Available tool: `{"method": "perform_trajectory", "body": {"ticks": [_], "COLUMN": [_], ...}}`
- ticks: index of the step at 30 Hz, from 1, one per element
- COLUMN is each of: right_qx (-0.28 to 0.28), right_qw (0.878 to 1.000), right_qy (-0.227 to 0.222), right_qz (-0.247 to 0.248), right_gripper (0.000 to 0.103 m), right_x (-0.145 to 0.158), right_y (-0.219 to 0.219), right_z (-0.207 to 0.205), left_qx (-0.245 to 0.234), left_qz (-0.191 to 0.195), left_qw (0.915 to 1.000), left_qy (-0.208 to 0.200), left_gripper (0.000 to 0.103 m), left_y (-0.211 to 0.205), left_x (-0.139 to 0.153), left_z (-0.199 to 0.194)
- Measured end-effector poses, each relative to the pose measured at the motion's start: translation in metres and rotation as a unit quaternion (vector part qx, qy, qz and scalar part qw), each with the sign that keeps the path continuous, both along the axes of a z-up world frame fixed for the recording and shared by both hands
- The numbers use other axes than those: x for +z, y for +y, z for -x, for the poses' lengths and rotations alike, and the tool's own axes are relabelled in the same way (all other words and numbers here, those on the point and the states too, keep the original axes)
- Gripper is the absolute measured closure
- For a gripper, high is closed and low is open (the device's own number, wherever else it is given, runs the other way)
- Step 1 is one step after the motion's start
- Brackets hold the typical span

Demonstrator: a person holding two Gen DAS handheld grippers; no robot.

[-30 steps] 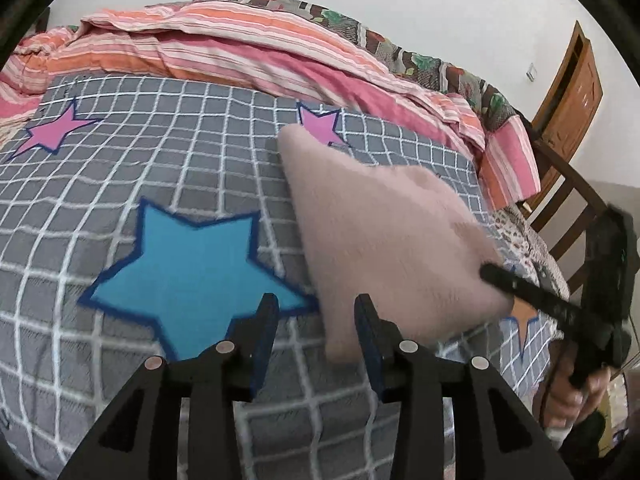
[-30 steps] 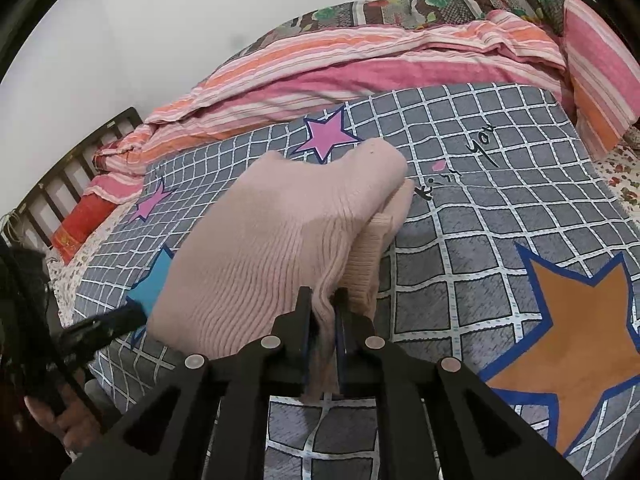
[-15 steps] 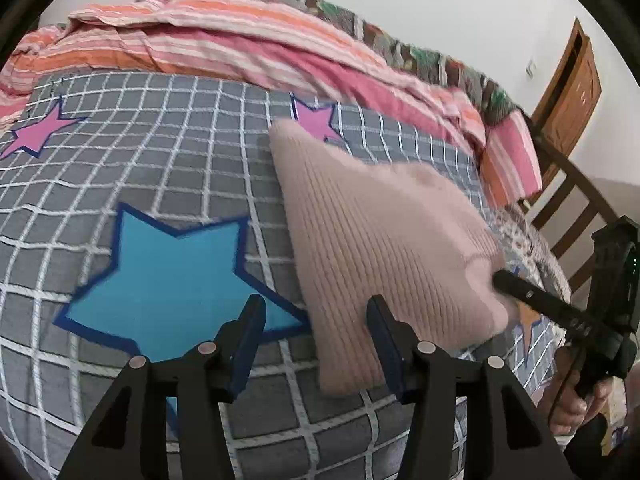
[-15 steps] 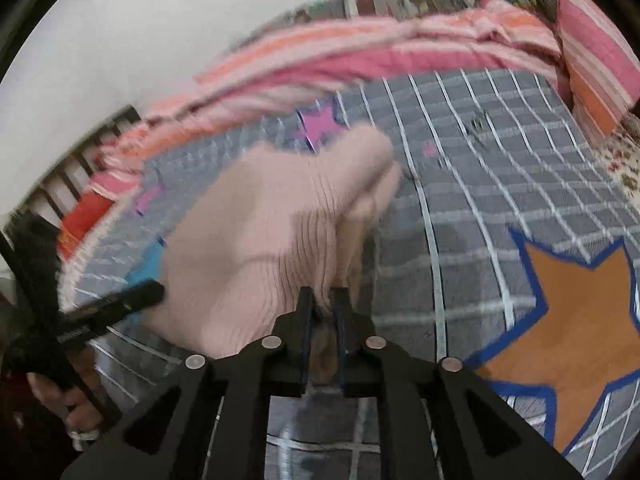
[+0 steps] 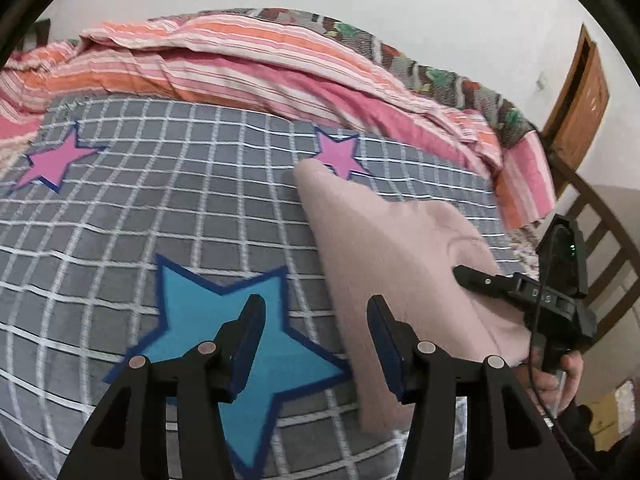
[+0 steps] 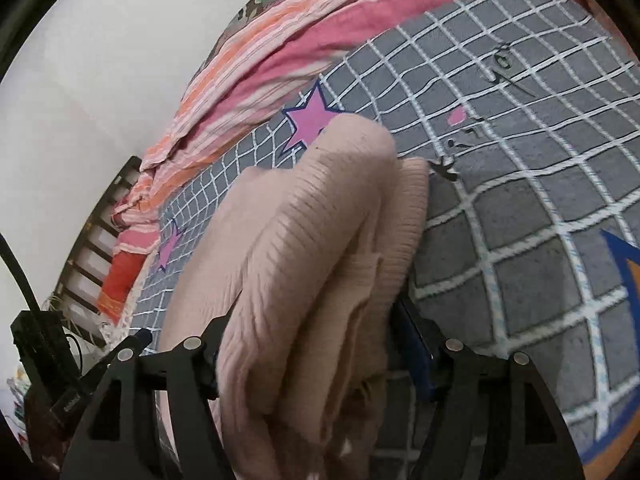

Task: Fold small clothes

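A pale pink knitted sweater (image 5: 400, 248) lies folded on the grey checked bed cover (image 5: 160, 208). My left gripper (image 5: 316, 308) is open over the blue star (image 5: 208, 304), just left of the sweater's near edge, with nothing between its fingers. In the right wrist view the sweater (image 6: 320, 220) bulges in thick folds between the jaws of my right gripper (image 6: 316, 320), which are opening; the left fingertip is hidden behind the fabric. From the left wrist view, the right gripper (image 5: 464, 272) reaches into the sweater's right side, held by a person's hand (image 5: 560, 380).
A pink and orange striped quilt (image 5: 240, 68) is heaped along the far side of the bed. A wooden bed rail (image 5: 600, 232) and a brown door (image 5: 580, 100) stand at the right. An orange star (image 6: 632, 280) marks the cover right of the sweater.
My right gripper's jaws, earlier shut on the sweater's near edge, have spread wide, and it has dropped, rolled and pushed in. My left gripper opened a little wider and drifted slightly.
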State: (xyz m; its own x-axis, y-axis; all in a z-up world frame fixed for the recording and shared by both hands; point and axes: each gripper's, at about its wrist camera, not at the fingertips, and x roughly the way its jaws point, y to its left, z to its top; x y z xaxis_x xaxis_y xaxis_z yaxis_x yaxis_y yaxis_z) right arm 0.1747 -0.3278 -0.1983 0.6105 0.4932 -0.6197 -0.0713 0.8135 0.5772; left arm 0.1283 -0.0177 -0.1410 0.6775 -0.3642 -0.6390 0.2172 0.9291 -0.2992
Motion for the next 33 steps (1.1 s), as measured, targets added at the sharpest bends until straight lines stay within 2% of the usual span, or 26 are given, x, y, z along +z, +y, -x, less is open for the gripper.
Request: {"method": "perform_trajectory", "body": {"ticks": [2, 4, 7, 9, 12, 14, 19, 23, 27, 30, 33], "right_qx": [-0.001, 0.002, 0.003, 0.0, 0.001, 0.0, 0.001, -0.004, -0.008, -0.006, -0.009], "right_qw": [1.0, 1.0, 1.0, 1.0, 0.999, 0.997, 0.991, 0.987, 0.991, 0.993, 0.992], "right_qy": [0.004, 0.002, -0.006, -0.016, -0.04, -0.061, -0.094, -0.097, -0.097, -0.114, -0.113], "right_qz": [-0.009, -0.006, 0.007, 0.018, 0.022, 0.042, 0.093, 0.126, 0.09, 0.016, -0.057], "right_gripper": [0.045, 0.058, 0.065, 0.067, 0.068, 0.068, 0.069, 0.07, 0.07, 0.07, 0.069], "right_x": [-0.003, -0.001, 0.011, 0.026, 0.054, 0.077, 0.119, 0.139, 0.149, 0.146, 0.121], "right_y": [0.002, 0.005, 0.008, 0.013, 0.022, 0.038, 0.082, 0.116, 0.131, 0.129, 0.116], "right_z": [-0.005, -0.005, 0.0, 0.005, 0.013, 0.019, 0.023, 0.01, -0.014, -0.027, -0.041], "left_qx": [0.003, 0.005, 0.019, 0.041, 0.05, 0.059, 0.075, 0.092, 0.102, 0.104, 0.1], "left_qz": [-0.009, -0.01, -0.03, -0.066, -0.081, -0.089, -0.082, -0.075, -0.059, -0.048, -0.039], "left_qw": [1.0, 0.9999, 0.9992, 0.9966, 0.9947, 0.9933, 0.9921, 0.991, 0.9912, 0.9918, 0.9933], "left_qy": [-0.004, -0.01, -0.018, -0.026, -0.038, -0.044, -0.058, -0.062, -0.059, -0.057, -0.044], "left_gripper": [0.052, 0.052, 0.052, 0.052, 0.052, 0.052, 0.052, 0.052, 0.052, 0.049, 0.048], "left_y": [0.003, 0.01, 0.016, 0.02, 0.029, 0.034, 0.057, 0.079, 0.099, 0.108, 0.109], "left_x": [0.003, 0.009, 0.016, 0.025, 0.035, 0.042, 0.056, 0.062, 0.064, 0.059, 0.045], "left_z": [0.0, 0.0, 0.001, 0.002, 0.004, 0.004, 0.005, 0.002, -0.006, -0.011, -0.017]}}
